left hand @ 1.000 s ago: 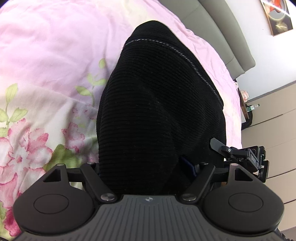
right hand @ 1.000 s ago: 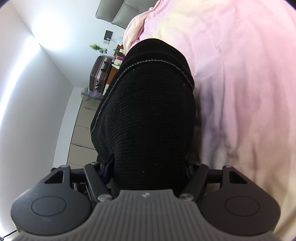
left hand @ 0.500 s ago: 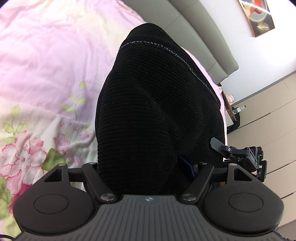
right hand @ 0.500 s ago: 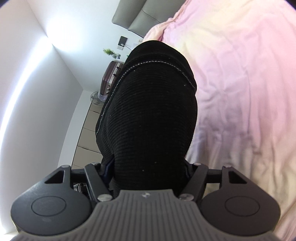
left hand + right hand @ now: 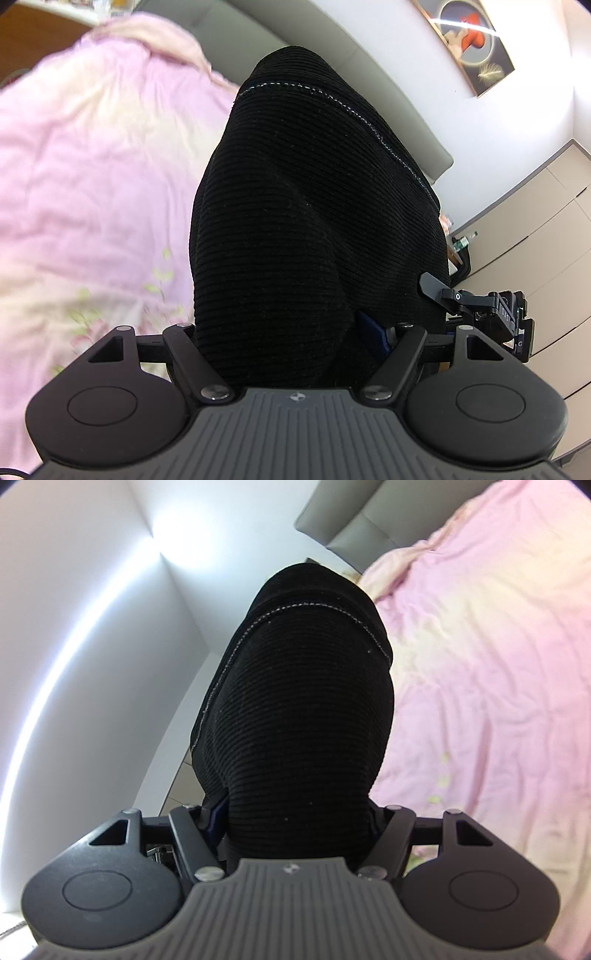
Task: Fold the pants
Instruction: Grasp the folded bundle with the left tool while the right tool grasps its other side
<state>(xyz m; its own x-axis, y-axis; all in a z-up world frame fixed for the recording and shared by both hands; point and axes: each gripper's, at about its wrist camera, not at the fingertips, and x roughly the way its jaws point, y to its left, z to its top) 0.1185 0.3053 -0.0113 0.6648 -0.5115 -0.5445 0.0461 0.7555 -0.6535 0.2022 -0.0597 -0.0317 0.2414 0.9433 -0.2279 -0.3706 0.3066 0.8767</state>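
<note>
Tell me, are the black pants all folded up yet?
Not yet. Done: both tools have pinched the black pants, the left tool and the right tool. In hand: the pants are held up over the pink bedcover. Left: laying them down and making the folds.

A pink floral bedspread (image 5: 92,177) covers the bed below a grey padded headboard (image 5: 347,524) — white walls (image 5: 74,590), beige cabinet fronts (image 5: 535,240), one framed picture (image 5: 469,40).
</note>
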